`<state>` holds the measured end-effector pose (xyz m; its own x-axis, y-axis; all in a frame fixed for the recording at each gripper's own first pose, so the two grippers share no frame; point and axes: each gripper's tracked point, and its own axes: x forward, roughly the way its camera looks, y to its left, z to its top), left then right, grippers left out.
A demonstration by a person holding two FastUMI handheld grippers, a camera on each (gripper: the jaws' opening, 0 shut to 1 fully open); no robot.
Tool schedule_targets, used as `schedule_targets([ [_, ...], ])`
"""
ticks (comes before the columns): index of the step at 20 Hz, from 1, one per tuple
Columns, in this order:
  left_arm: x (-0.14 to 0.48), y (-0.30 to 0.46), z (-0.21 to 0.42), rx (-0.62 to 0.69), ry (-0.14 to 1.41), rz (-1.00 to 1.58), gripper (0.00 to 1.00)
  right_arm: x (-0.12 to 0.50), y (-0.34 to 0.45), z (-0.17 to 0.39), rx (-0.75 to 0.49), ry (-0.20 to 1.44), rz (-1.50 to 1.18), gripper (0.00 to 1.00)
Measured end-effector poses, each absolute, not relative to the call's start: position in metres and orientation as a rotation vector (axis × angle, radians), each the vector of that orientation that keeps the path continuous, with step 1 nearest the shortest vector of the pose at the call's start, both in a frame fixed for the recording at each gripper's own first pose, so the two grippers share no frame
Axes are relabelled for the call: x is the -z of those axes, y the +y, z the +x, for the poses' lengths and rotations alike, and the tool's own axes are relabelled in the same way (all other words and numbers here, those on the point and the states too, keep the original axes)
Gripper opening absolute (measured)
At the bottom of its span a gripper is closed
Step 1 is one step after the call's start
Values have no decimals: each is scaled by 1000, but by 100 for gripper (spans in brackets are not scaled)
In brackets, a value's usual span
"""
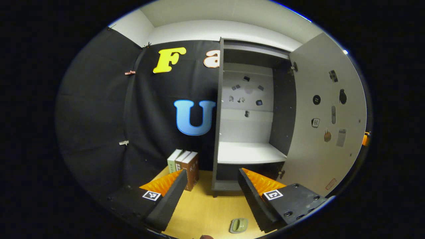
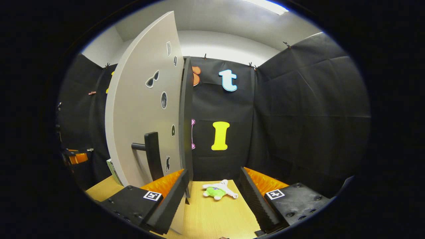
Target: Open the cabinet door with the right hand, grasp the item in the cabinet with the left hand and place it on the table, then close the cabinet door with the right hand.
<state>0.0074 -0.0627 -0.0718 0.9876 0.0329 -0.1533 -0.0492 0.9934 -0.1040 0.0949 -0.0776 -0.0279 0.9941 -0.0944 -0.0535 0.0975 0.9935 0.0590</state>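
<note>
The grey cabinet (image 1: 249, 132) stands on the wooden table with its door (image 1: 323, 116) swung wide to the right, and its white shelf (image 1: 249, 152) is bare. My left gripper (image 1: 212, 172) is open in front of the cabinet, a little back from it. A small pale green item (image 1: 238, 225) lies on the table just below its fingers. In the right gripper view the door (image 2: 142, 109) shows from outside, with its black handle (image 2: 151, 156) just left of my open right gripper (image 2: 215, 171), which holds nothing.
Three books (image 1: 184, 166) stand upright left of the cabinet. A green and white plush toy (image 2: 219, 191) lies on the table (image 2: 212, 212) ahead of the right gripper. Black cloth walls close the booth on all sides.
</note>
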Motion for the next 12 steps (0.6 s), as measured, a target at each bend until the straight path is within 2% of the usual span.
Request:
schedule_targets([
  [7, 54, -7, -12, -102, 145, -73, 95, 29, -79, 92, 139, 62, 54, 96],
  [12, 60, 4, -17, -86, 154, -74, 96, 29, -79, 92, 166, 59, 45, 96],
])
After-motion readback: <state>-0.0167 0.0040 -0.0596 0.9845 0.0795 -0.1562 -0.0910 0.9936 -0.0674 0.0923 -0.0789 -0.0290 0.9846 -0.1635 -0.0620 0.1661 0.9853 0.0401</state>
